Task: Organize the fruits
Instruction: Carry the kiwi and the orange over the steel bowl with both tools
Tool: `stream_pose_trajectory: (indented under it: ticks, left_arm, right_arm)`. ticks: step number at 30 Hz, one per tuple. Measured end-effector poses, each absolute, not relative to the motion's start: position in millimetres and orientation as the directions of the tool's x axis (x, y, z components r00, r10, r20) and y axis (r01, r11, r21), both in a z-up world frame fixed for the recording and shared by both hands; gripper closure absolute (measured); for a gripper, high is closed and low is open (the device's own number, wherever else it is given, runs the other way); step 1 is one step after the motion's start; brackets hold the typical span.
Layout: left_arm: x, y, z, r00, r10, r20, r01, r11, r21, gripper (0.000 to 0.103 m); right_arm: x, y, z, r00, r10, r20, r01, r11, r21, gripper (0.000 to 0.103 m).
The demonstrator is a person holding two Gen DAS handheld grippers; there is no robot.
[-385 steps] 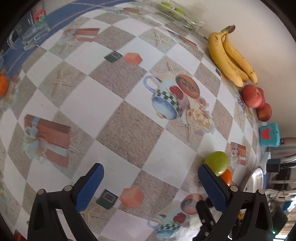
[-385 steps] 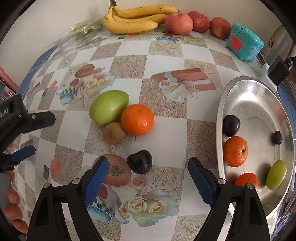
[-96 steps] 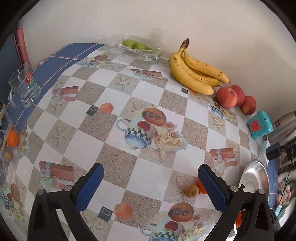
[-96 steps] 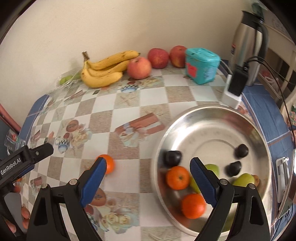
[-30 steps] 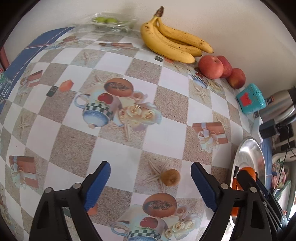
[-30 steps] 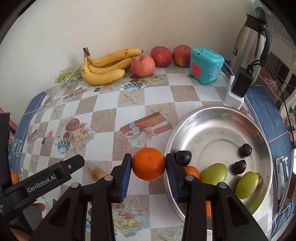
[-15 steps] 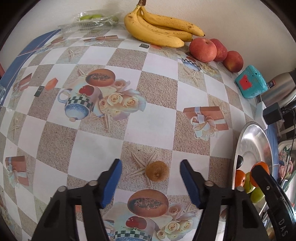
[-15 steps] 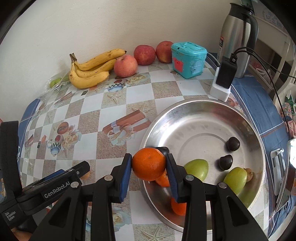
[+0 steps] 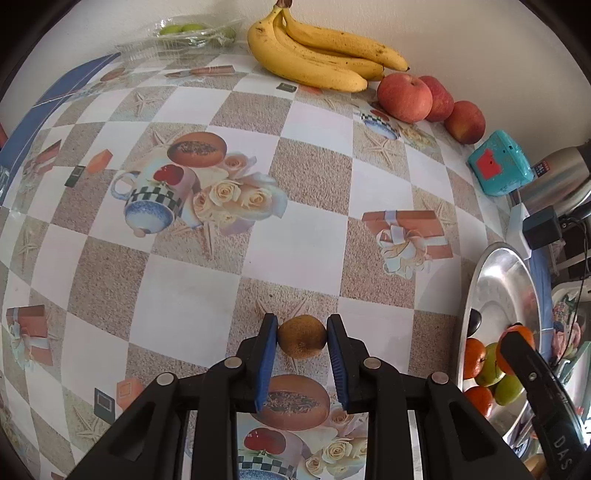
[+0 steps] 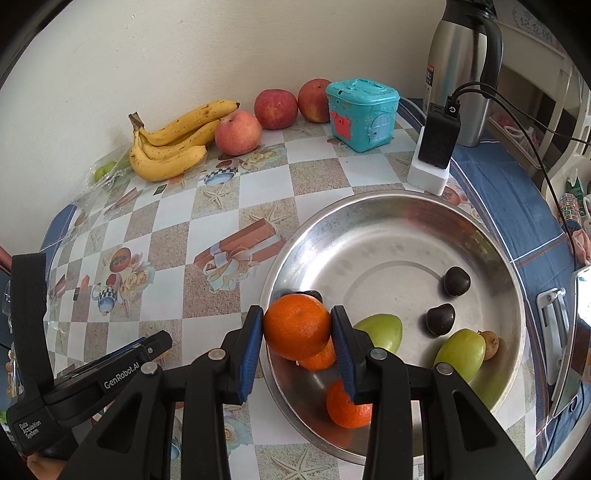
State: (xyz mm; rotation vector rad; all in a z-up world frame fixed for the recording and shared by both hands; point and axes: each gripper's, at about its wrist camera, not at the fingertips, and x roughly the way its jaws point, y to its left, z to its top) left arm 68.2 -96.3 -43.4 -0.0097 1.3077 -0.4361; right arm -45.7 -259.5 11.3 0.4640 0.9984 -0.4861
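Observation:
In the left wrist view my left gripper (image 9: pixel 301 338) is shut on a brown kiwi (image 9: pixel 301 341) that rests on the patterned tablecloth. In the right wrist view my right gripper (image 10: pixel 297 328) is shut on an orange (image 10: pixel 296 326) and holds it above the near left rim of the steel bowl (image 10: pixel 399 214). The bowl holds two more oranges (image 10: pixel 347 404), green mangoes (image 10: pixel 460 352) and dark plums (image 10: pixel 456 281). The bowl (image 9: pixel 491 269) also shows at the right edge of the left wrist view.
Bananas (image 9: pixel 314 55) and three red apples (image 9: pixel 404 96) lie along the back wall. A teal toy box (image 10: pixel 360 112), a white charger block (image 10: pixel 430 173) and a steel thermos (image 10: pixel 461 70) stand behind the bowl. A plastic bag of green fruit (image 9: pixel 184 31) lies far left.
My left gripper has moved down to the kiwi and closed on it. My right gripper has carried the orange right, over the bowl's rim.

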Motion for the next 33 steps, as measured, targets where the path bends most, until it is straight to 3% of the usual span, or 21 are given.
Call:
stream_pose_trajectory:
  ticks: [19, 33]
  left_arm:
    - [36, -127, 13, 0.174, -0.496, -0.85, 0.434, 0.814, -0.386, 0.074]
    - [-10, -178, 19, 0.112, -0.534, -0.838, 0.592, 0.713, -0.375, 0.074]
  right_arm:
    - [-78, -292, 26, 0.45, -0.198, -0.871, 0.664, 0.727, 0.178, 0.064]
    - [-112, -316, 33, 0.44, -0.217, -0.872, 0.716, 0.67, 0.195, 0.064]
